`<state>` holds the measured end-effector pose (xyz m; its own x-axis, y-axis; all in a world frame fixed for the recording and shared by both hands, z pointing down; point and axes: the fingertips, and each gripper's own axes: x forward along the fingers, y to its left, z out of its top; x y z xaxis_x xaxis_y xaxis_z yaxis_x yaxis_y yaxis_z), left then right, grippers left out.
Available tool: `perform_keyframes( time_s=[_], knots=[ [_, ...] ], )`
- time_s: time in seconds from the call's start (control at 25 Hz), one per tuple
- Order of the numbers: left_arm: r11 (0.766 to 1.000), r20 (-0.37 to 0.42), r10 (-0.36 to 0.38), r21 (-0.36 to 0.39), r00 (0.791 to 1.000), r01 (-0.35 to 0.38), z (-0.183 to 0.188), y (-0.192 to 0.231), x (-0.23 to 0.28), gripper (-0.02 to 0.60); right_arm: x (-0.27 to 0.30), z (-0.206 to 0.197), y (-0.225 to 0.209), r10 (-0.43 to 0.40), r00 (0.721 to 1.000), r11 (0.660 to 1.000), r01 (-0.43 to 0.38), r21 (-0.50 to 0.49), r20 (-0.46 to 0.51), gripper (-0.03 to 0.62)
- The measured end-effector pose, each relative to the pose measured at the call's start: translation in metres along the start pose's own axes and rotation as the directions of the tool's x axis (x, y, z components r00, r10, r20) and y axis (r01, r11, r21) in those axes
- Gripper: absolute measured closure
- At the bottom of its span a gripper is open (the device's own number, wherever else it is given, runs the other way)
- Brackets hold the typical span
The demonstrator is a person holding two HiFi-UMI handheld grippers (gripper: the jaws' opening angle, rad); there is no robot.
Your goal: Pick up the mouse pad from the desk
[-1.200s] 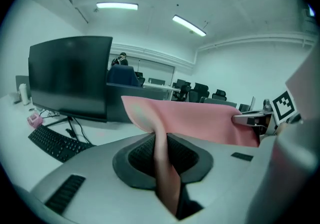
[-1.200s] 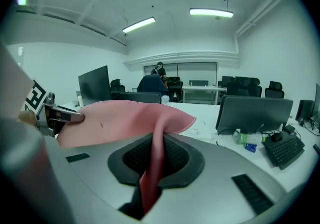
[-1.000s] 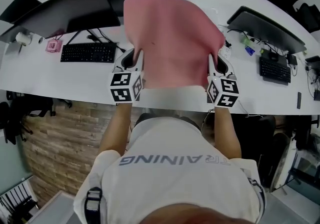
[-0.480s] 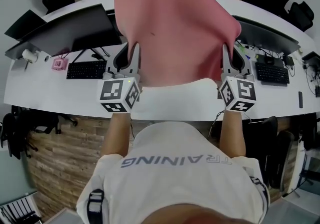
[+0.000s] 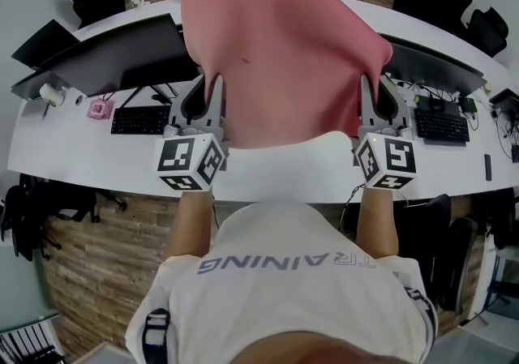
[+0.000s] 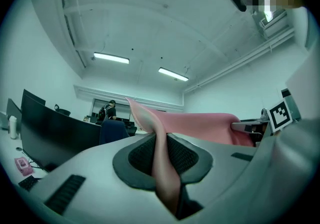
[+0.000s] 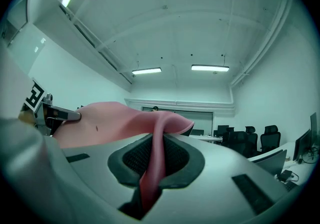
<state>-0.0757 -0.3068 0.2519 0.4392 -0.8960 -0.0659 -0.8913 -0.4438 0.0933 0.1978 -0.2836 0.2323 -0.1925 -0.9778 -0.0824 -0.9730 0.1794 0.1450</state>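
Note:
A large pink mouse pad (image 5: 280,50) hangs in the air above the white desk (image 5: 89,156), spread between both grippers. My left gripper (image 5: 217,87) is shut on its near left edge, and my right gripper (image 5: 362,91) is shut on its near right edge. In the left gripper view the pink pad (image 6: 165,168) runs pinched between the dark pads (image 6: 187,155). The right gripper view shows the pad (image 7: 155,163) clamped the same way, with the left gripper (image 7: 55,114) across from it. Both grippers point level.
On the desk sit a black monitor (image 5: 113,58) and keyboard (image 5: 140,119) at left, with a pink box (image 5: 99,108) and a white cup (image 5: 50,93). Another monitor (image 5: 442,62) and keyboard (image 5: 442,125) stand at right. Black chairs (image 5: 478,22) stand beyond the desk.
Both grippers have risen with the pad, lifting it well off the desk. The pad now hides more of the desk behind it.

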Motion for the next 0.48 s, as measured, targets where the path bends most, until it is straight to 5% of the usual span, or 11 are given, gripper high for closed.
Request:
perform_keyframes(
  time_s=[0.48],
  knots=[
    [1.0,0.009,0.003,-0.007,1.0,-0.003,0.0013,0.0016,-0.0079,0.5,-0.004,0.004,0.0074,0.015,1.0,1.0,-0.015,-0.001,-0.002,0.537]
  ],
)
